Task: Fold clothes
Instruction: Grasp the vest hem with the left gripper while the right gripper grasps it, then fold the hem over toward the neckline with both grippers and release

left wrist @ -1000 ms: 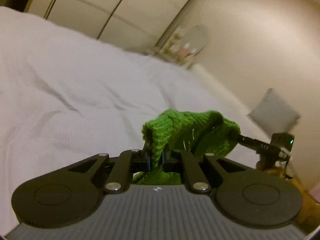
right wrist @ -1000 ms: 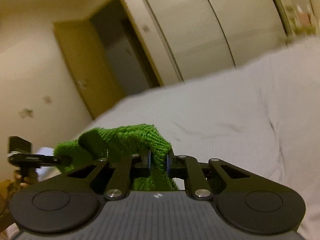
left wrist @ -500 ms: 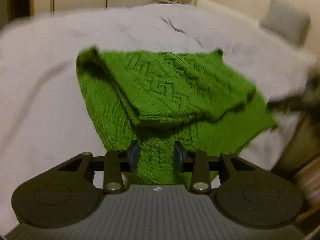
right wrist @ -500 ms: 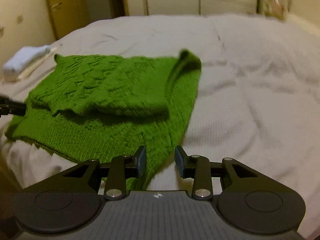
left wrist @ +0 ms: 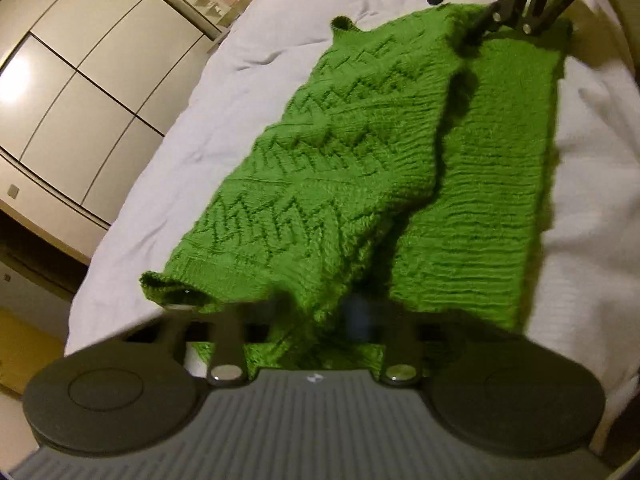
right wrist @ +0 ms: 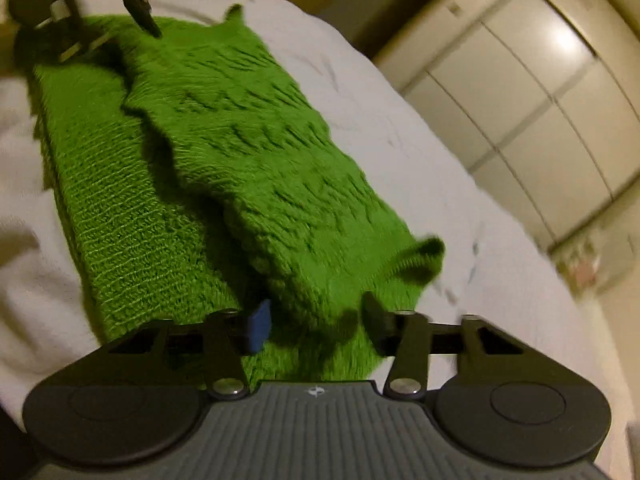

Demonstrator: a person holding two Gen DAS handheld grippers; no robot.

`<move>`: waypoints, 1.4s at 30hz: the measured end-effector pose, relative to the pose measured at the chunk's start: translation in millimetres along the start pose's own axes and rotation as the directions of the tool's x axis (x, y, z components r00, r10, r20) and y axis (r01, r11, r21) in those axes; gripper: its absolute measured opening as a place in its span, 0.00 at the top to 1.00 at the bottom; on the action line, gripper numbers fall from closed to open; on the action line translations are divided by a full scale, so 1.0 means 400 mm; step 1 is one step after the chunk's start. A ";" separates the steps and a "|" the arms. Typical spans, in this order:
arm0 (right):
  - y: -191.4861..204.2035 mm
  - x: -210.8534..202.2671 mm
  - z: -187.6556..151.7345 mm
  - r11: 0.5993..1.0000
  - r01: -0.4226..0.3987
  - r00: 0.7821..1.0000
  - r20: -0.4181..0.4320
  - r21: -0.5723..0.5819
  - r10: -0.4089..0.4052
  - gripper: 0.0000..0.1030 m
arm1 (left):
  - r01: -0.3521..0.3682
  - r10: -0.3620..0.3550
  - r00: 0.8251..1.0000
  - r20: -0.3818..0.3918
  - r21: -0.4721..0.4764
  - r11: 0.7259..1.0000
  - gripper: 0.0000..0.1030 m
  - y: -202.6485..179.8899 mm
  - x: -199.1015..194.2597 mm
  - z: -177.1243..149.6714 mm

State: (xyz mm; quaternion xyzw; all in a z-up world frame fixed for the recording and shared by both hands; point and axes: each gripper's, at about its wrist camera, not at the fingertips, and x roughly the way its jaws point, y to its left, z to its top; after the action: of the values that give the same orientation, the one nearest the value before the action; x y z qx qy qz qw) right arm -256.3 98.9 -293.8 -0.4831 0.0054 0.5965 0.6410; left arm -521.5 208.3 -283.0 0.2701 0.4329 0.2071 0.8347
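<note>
Both ends: left gripper (left wrist: 316, 320) and right gripper (right wrist: 316, 320), jaws wide, straddle green sweater (left wrist: 360, 168) at lower centre; close on both layers evenly.

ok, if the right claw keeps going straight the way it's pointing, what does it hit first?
The right claw, open, would meet the folded top layer of the green sweater right at its fingertips; depth is blurred, so it may already be touching.

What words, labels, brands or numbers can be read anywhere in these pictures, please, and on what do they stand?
None can be read.
A small pale emblem on the left gripper's ribbed body: no letters, too small to make out.
The same mark on the right gripper: likewise.
The green sweater, the bedspread and the wardrobe doors show no text.
</note>
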 end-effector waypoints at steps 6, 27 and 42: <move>-0.006 -0.078 -0.004 0.994 0.105 0.992 0.065 -0.023 -0.104 0.92 | -0.011 0.018 0.998 0.064 -0.115 0.993 0.92 0.037 -0.059 -0.013; 0.068 -0.129 -0.067 0.993 0.032 0.998 -0.063 0.112 -0.025 0.74 | 0.008 -0.010 1.000 -0.006 -0.255 0.967 0.82 -0.024 -0.098 -0.055; -0.084 -0.121 -0.047 0.612 -0.232 0.971 0.141 0.756 0.195 0.62 | 0.189 -0.161 0.981 0.105 -0.689 0.700 0.81 0.074 -0.078 -0.036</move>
State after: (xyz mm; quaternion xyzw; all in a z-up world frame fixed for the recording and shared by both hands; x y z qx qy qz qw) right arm -233.7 56.4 -254.8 -0.1477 0.3011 0.6200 0.7093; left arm -553.6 217.0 -252.4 -0.1021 0.3314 0.2692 0.8985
